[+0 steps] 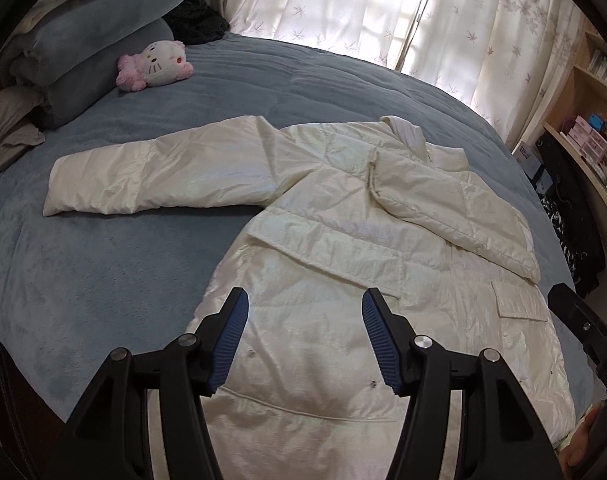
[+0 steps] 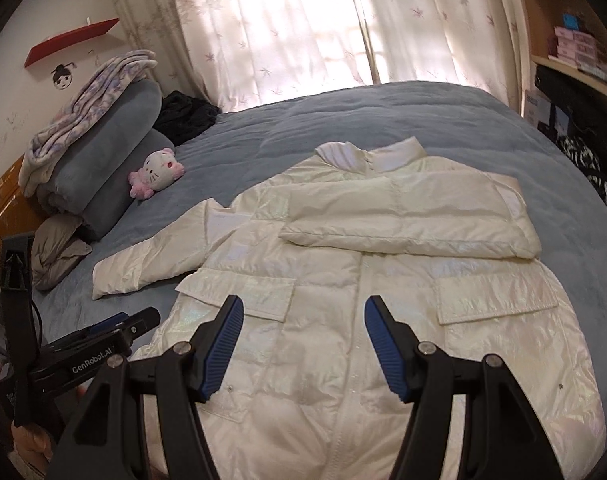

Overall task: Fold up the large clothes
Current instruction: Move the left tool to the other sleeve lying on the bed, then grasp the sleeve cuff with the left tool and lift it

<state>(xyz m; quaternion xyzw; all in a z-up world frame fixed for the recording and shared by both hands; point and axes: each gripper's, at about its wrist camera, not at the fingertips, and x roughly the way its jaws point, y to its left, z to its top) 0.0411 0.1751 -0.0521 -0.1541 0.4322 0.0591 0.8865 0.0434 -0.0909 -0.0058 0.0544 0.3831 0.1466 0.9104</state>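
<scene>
Left wrist: jacket (image 1: 343,240) beneath tool (image 1: 305,336)

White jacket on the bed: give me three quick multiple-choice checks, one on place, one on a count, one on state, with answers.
1. Where is the plush toy?
A. on the jacket
B. on the blue bedspread beside the rolled blue blankets
C. on the shelf

2. How many sleeves are folded across the chest of the white jacket?
A. none
B. one
C. two

3. The left tongs and right tongs are:
A. open and empty
B. gripping a sleeve
C. gripping the collar

Answers:
B, it lies apart from the jacket.
B, the other sleeve lies stretched out.
A, nothing sits between the pads.
</scene>
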